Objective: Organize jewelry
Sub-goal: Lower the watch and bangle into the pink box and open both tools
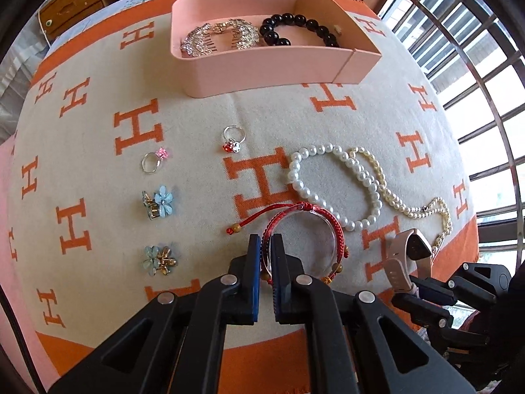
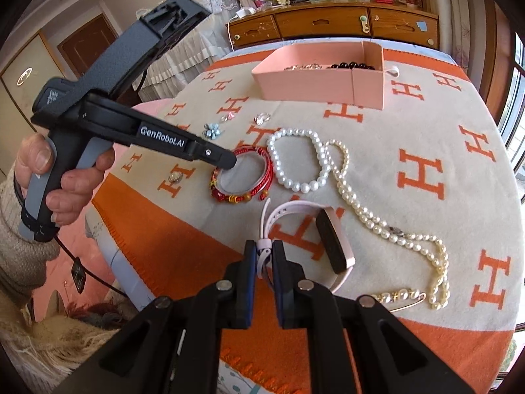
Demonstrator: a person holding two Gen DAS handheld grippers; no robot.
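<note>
My left gripper (image 1: 266,239) is shut on the red cord bracelet (image 1: 303,216), which lies on the orange-and-cream blanket; it also shows in the right wrist view (image 2: 242,174) with the left gripper (image 2: 229,161) on its near-left rim. My right gripper (image 2: 265,246) is shut on the strap of the pink smartwatch (image 2: 331,246), also seen in the left wrist view (image 1: 410,252). A pink box (image 1: 262,62) at the back holds a black bead bracelet (image 1: 295,29) and rhinestone combs (image 1: 216,37).
A white pearl bracelet (image 1: 328,184), a cream pearl necklace (image 1: 403,203), two rings (image 1: 234,138) (image 1: 154,161) and two blue flower clips (image 1: 159,202) (image 1: 159,259) lie on the blanket. A wooden dresser (image 2: 328,23) stands behind; a barred window (image 1: 475,65) is at right.
</note>
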